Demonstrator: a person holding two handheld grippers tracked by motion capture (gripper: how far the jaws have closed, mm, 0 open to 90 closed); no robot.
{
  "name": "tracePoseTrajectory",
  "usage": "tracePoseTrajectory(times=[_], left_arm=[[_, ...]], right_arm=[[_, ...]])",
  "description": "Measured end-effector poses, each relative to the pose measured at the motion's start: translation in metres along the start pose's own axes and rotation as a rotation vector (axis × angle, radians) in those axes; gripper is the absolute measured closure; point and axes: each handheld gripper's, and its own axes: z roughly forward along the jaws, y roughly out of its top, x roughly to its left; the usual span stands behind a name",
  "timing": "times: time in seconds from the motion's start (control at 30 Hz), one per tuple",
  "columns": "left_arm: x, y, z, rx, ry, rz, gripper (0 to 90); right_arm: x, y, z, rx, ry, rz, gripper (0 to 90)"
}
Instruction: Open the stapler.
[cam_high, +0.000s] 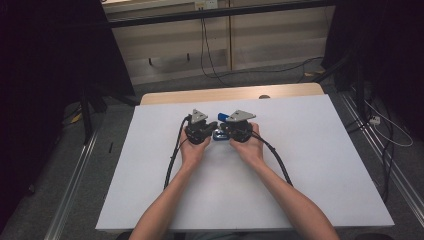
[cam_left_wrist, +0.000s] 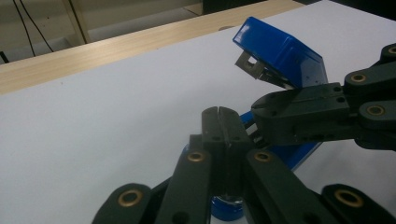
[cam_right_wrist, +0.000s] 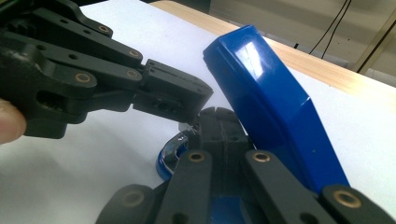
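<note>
My glossy blue stapler (cam_left_wrist: 285, 51) gaped open between both claws, left claw (cam_left_wrist: 218, 112) and right claw (cam_right_wrist: 219, 114) clamped shut on its base.

Glossy blue plastic stapler (cam_right_wrist: 275, 107), matt white table (cam_high: 310, 165)

Blue stapler (cam_high: 220, 134) on white table (cam_high: 310, 165)

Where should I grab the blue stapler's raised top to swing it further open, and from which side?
Probably the free front tip of the stapler's raised top, fingers pinching its two flat side faces, coming from the far side. It stands tilted up off the base, hinged near both shut grippers, left gripper and right gripper, so the tip gives most leverage.
</note>
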Motion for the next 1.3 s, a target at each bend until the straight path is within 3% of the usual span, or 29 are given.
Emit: tracePoseTrajectory(times=[0.17, 0.3, 0.43, 0.8, 0.9, 1.0, 1.13, 1.3], left_arm=[[0.0002, -0.0015, 0.0013, 0.013, 0.006, 0.023, 90.0], [0.0014, -0.0038, 0.0025, 0.017, -0.002, 0.013, 90.0], [0.0001, -0.0043, 0.0031, 0.035, 0.013, 0.04, 90.0], [0.0035, -0.0055, 0.0031, 0.025, -0.009, 0.054, 90.0], [0.0057, -0.0061, 0.003, 0.023, -0.024, 0.04, 90.0], [0.0052, -0.0056, 0.0032, 0.024, -0.019, 0.05, 90.0], [0.005, -0.005, 0.0032, 0.029, -0.015, 0.028, 90.0], [0.0045, -0.005, 0.0035, 0.027, -0.016, 0.03, 90.0]], right_arm=[[-0.0002, -0.0008, 0.0008, 0.003, 0.006, -0.003, 90.0], [0.0007, -0.0021, 0.0019, 0.007, 0.006, 0.001, 90.0], [0.0004, -0.0025, 0.0022, 0.009, 0.011, 0.0, 90.0], [0.0013, -0.0032, 0.0044, 0.003, 0.003, 0.001, 90.0], [0.0013, -0.003, 0.0047, 0.001, 0.001, 0.005, 90.0], [0.0015, -0.0024, 0.0047, 0.001, 0.001, 0.006, 90.0], [0.0015, -0.0005, 0.0047, -0.004, -0.001, 0.01, 90.0], [0.002, -0.0003, 0.0044, -0.009, -0.011, 0.01, 90.0]])
